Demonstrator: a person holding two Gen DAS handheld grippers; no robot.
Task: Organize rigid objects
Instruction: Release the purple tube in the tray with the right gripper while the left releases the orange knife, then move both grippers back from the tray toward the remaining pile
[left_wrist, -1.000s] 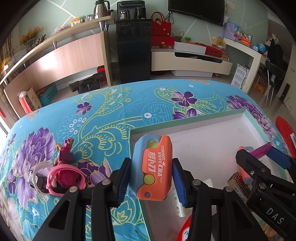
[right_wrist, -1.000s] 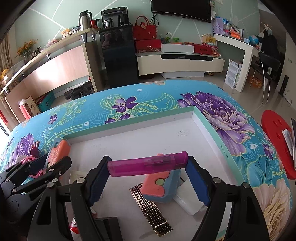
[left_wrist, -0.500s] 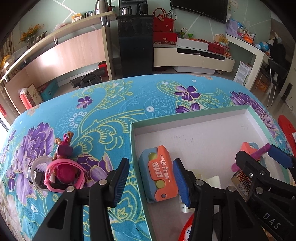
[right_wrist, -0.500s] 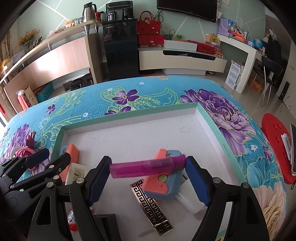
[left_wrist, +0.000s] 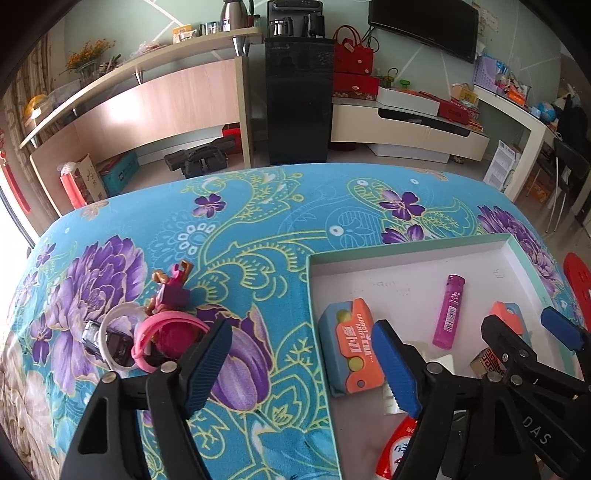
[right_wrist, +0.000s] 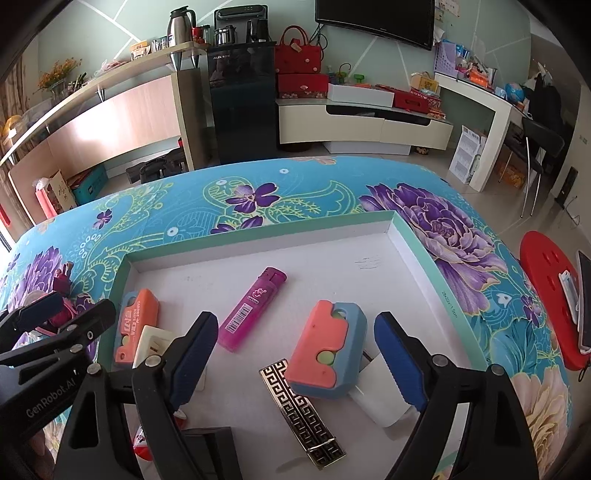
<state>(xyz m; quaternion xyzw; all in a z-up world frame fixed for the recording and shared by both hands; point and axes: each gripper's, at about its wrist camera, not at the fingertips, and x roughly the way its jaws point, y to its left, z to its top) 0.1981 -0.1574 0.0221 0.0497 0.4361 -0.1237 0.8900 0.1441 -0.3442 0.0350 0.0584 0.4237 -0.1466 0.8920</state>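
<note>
A white tray with a mint rim lies on the flowered cloth. My left gripper hovers over the tray's left edge with its jaws opening and no grip on anything. The orange-and-blue carrot knife toy lies loose in the tray by its right finger. My right gripper is also opening, above a second orange-and-blue toy. The pink lighter rests flat on the tray floor beyond its tips, free of both pads.
The tray also holds a gold-patterned black bar, a white block and a cream piece. Left of the tray, on the cloth, sit a pink band, a white ring and a magenta toy figure.
My left gripper let go of the carrot knife toy, which now lies in the tray, and its jaws spread wide. The pink lighter dropped from my right gripper onto the tray floor.
</note>
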